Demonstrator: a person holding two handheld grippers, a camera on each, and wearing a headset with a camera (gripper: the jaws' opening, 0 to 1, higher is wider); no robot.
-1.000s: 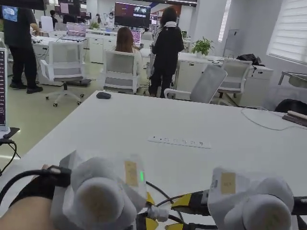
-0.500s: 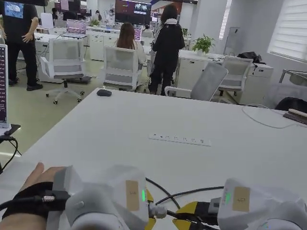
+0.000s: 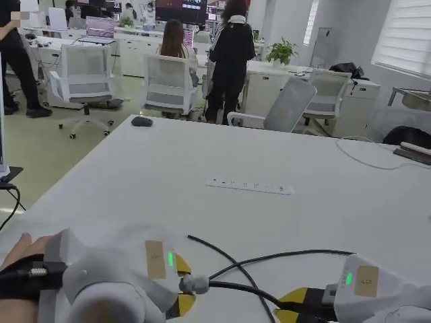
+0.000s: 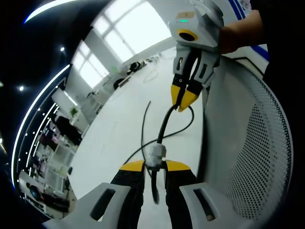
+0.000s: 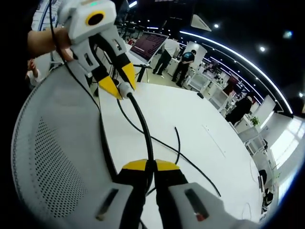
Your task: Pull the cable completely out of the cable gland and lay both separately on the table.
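In the head view my left gripper [image 3: 182, 284] sits at the bottom left, shut on the small grey cable gland [image 3: 194, 284]. A black cable [image 3: 242, 288] leaves the gland and runs right to my right gripper [image 3: 293, 306], which is shut on it. Two loose cable ends curve over the white table [image 3: 202, 161] behind them. In the left gripper view the gland [image 4: 155, 153] sits between my yellow jaws, and the cable [image 4: 164, 126] leads up to the right gripper [image 4: 183, 98]. The right gripper view has the cable [image 5: 143, 129] stretching from my jaws to the gland [image 5: 126, 89] in the left gripper [image 5: 116, 81].
A white power strip [image 3: 249, 186] lies mid-table, a dark mouse [image 3: 141, 122] at the far left edge, a thin white cable [image 3: 363, 161] at the right. Office chairs and people stand beyond the table. A mesh chair back [image 4: 252, 143] is close beside the grippers.
The grippers have drawn apart, and a longer stretch of black cable now shows between the gland and the right gripper. The head camera has tilted down.
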